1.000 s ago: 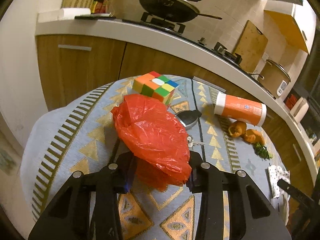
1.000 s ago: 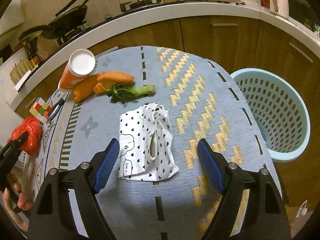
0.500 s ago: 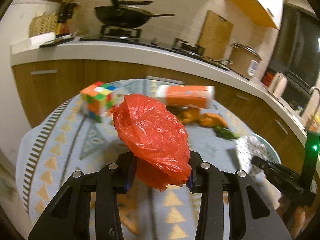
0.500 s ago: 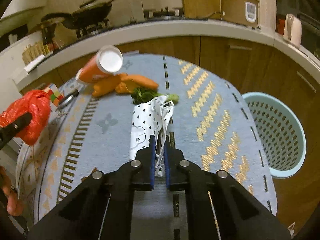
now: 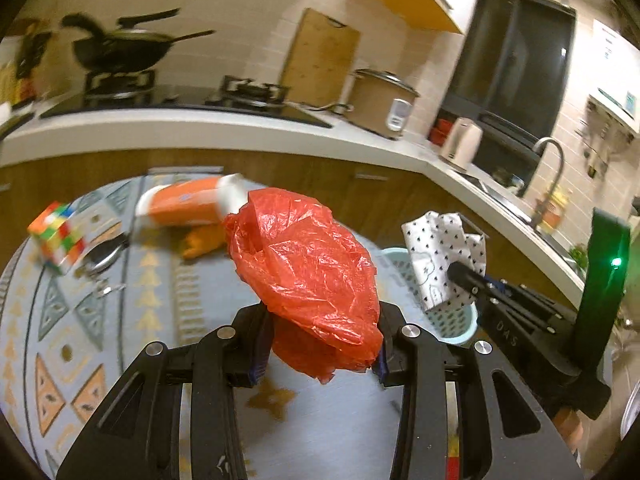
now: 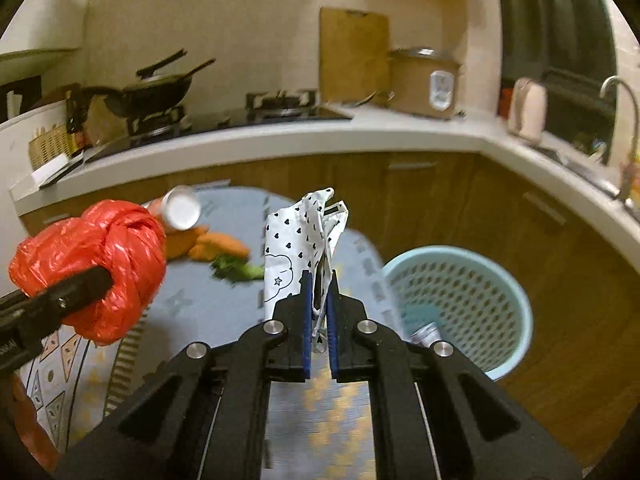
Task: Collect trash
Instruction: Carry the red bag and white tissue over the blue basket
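A crumpled red plastic bag is clamped between the jaws of the left gripper and is held clear of the patterned worktop. Most of the bag bulges up and ahead of the jaws. A white bag printed with small black hearts is pinched between the nearly closed jaws of the right gripper, with its loose end standing up ahead of them. A pale blue perforated basket is seen to the right of the right jaws and below them, beside the worktop. Ahead and left of those jaws, an orange canister, carrots and a colour cube are left lying on the worktop.
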Available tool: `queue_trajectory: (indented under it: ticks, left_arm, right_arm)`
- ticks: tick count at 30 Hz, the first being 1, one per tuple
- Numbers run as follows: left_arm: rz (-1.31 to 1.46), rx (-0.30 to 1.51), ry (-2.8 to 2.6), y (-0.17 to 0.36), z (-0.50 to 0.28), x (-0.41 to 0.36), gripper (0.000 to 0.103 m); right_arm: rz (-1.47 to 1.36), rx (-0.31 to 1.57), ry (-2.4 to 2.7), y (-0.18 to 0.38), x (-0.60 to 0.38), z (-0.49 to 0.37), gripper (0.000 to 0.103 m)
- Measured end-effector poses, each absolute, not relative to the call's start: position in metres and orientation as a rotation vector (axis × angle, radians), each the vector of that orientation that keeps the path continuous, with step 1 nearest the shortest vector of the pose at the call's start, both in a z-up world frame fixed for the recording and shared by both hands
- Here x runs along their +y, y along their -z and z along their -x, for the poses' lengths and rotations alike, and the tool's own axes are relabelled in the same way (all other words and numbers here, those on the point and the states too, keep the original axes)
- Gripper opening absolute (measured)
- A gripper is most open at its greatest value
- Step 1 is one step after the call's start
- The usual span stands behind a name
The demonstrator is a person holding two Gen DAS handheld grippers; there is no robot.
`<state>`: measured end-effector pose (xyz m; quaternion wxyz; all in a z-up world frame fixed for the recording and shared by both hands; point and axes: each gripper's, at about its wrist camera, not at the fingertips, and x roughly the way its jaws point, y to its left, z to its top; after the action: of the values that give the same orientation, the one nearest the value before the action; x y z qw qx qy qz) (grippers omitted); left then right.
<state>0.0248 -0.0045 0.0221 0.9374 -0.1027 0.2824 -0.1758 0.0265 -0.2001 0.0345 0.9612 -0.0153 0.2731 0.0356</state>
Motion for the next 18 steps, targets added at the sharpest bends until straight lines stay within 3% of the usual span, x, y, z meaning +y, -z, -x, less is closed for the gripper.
queue_trajectory:
  ticks: [8,18]
  left_arm:
    - [0.145,0.576,0.438,-0.036,-0.039,-0.06,0.037]
    - [0.05,0.606,0.537,-0.036,-0.074,-0.136,0.037]
  right_arm:
    - [0.043,0.494,0.042,-0.054,-0.241,-0.022,0.005]
    - [-0.111,0.554,0.143,-0.036,-0.328,-0.041,0.005]
